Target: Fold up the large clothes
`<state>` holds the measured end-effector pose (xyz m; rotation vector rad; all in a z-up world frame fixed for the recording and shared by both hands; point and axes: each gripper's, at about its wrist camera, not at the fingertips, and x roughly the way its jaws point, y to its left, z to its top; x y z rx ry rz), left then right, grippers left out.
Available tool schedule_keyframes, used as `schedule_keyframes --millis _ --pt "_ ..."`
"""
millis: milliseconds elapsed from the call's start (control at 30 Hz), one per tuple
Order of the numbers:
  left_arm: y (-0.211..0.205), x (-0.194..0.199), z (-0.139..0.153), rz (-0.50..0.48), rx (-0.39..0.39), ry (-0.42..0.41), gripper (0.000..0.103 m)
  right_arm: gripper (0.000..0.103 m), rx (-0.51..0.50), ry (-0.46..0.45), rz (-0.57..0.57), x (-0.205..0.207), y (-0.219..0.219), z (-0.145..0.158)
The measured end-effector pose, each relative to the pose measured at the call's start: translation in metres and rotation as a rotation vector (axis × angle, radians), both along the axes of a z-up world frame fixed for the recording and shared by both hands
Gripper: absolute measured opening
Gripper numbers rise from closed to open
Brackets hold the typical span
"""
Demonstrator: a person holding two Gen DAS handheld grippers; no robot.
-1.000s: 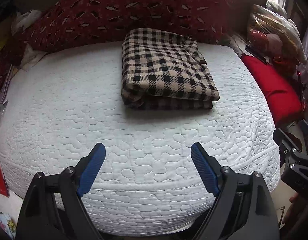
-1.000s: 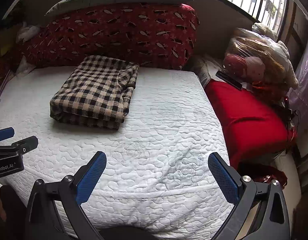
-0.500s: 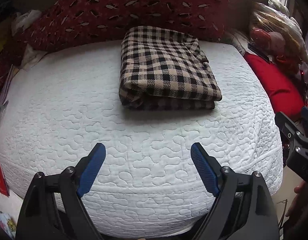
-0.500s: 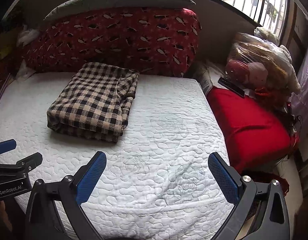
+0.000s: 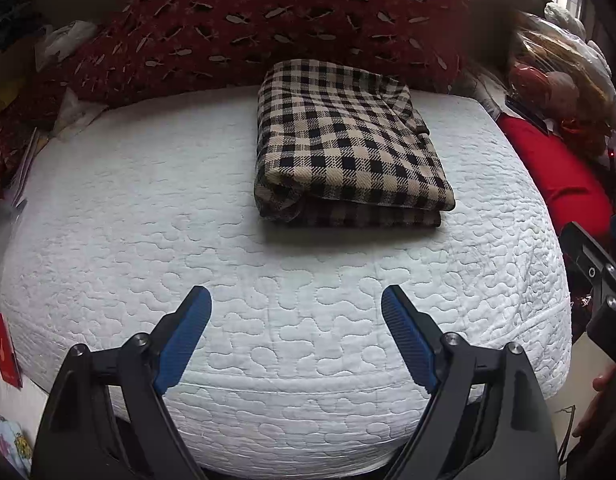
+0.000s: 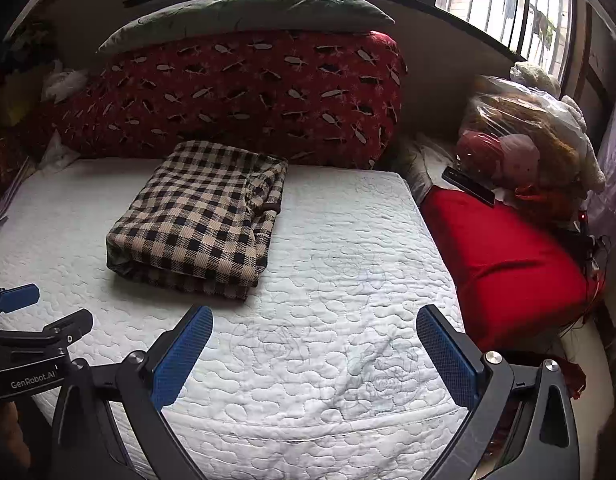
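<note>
Here we hold both tools over the near edge of the bed (image 5: 155, 208), and the checked garment (image 5: 348, 148) lies ahead of them, toward the patterned red pillow (image 5: 291, 20) at the far end. The garment sits as a thick, tidy rectangle, already doubled over on itself, with its long axis running from the near edge toward that pillow. From the left tool (image 5: 295, 304) it lies ahead and slightly to the right; from the right tool (image 6: 314, 322) it lies ahead and off to the left. By our reading the left tool is nearer, since the bundle's near folded edge faces it almost squarely. Both tools stand wide, blue pads apart with nothing between them, and neither touches the cloth. We judge the folding looks nearly or wholly complete, so any further move means reaching forward to that near edge.
</note>
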<state>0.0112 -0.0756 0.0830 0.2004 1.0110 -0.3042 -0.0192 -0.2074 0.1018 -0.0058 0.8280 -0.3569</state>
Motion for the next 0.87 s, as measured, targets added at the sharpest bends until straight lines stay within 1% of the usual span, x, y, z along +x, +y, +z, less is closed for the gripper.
schedule_keyframes --millis 233,533,667,867 --pt "0.001 -0.008 0.008 -0.001 -0.009 -0.03 0.088 0.102 0.024 -0.021 0.016 -0.004 0.002 0.002" --pt "0.0 -0.012 0.011 -0.004 -0.019 -0.031 0.088 0.102 0.059 -0.005 0.015 -0.006 0.001 -0.001" --pt "-0.003 -0.018 0.015 -0.015 -0.028 -0.055 0.088 0.102 0.063 -0.002 0.012 -0.007 0.002 -0.001" --pt "-0.007 -0.018 0.01 -0.023 -0.013 -0.024 0.088 0.102 0.073 0.008 -0.001 -0.007 0.0 -0.002"
